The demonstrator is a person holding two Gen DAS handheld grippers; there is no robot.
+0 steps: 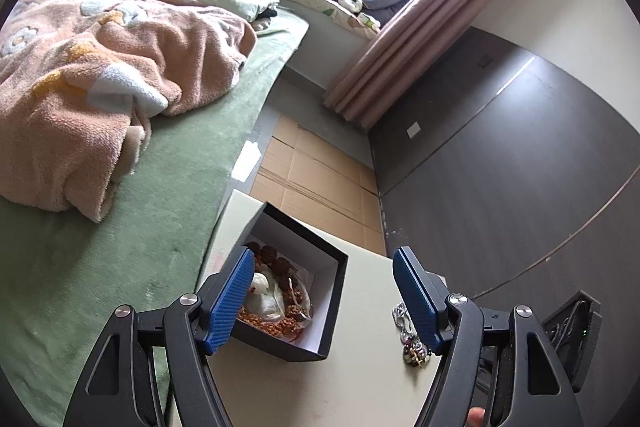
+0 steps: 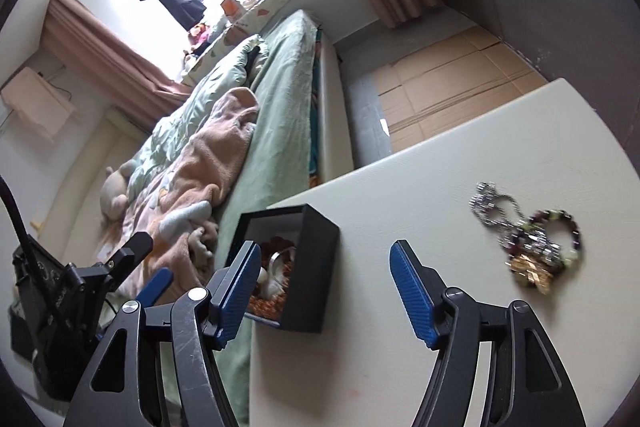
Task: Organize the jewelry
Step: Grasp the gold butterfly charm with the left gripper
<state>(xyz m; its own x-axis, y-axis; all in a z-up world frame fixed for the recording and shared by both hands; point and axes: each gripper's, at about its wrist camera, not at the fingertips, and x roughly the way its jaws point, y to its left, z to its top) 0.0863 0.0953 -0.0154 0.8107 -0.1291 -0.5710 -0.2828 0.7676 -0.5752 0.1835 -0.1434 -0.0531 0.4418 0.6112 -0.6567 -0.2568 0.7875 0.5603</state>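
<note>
A black open box (image 1: 332, 291) with a white lining stands on the cream table (image 1: 360, 379); inside lie brown bead strands and a clear bag. My left gripper (image 1: 324, 303) hangs open above the box's near right corner, nothing between its blue pads. A jewelry pile (image 1: 414, 341) of silver chain and beads lies partly behind the right pad. In the right wrist view the same box (image 2: 304, 267) sits at the table's left edge, and the pile (image 2: 528, 247) of chain, bead bracelets and gold pieces lies to the right. My right gripper (image 2: 324, 291) is open and empty, above bare table beside the box.
A bed with a green sheet (image 1: 140, 227) and pink blanket (image 1: 80, 87) runs along the table's left side. Cardboard (image 1: 320, 179) covers the floor beyond the table (image 2: 460, 147). A dark wall panel (image 1: 520, 167) is on the right. The left gripper's body (image 2: 120, 267) shows at lower left.
</note>
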